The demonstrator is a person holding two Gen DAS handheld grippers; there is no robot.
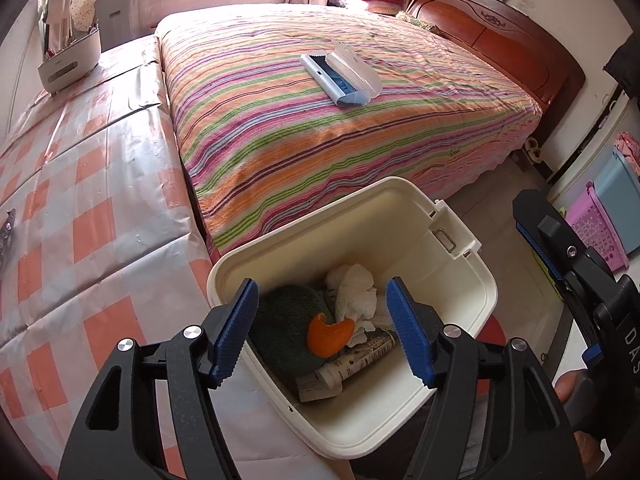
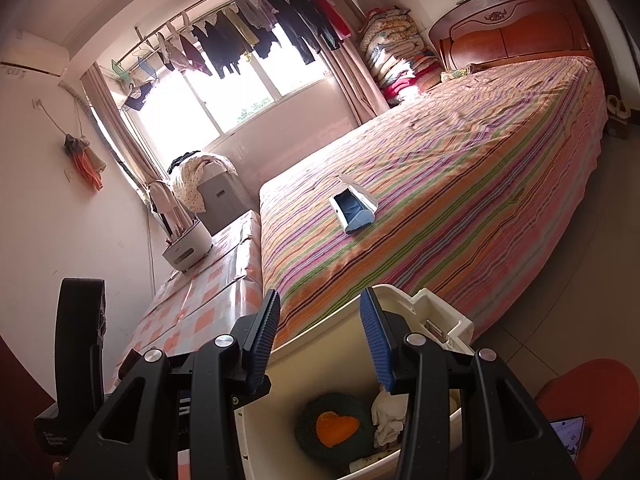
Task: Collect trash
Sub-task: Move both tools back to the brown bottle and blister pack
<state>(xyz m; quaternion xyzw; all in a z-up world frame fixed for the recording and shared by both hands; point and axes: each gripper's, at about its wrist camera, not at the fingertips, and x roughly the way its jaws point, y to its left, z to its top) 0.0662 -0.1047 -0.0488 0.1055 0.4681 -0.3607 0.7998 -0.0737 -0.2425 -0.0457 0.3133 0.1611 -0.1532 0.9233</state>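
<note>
A cream bin (image 1: 404,200) stands at the foot of the striped bed. Inside lie an orange peel (image 1: 330,334), crumpled white tissue (image 1: 354,292), a dark green cloth (image 1: 280,320) and a printed tube (image 1: 356,362). My left gripper (image 1: 322,332) is open and empty, hovering above the bin's opening. My right gripper (image 2: 320,344) is open and empty over the bin (image 2: 448,316), and shows in the left wrist view (image 1: 560,248) to the right. The peel (image 2: 336,426) and tissue (image 2: 386,412) show below it. A white-blue open box (image 1: 340,74) lies on the bed (image 1: 280,120).
A checked plastic-covered surface (image 1: 80,208) runs left of the bed, with a white holder (image 1: 70,60) at its far end. A wooden headboard (image 1: 492,36) is at the back right. Pink and blue baskets (image 1: 600,224) stand right. A red stool (image 2: 588,392) is beside the bin.
</note>
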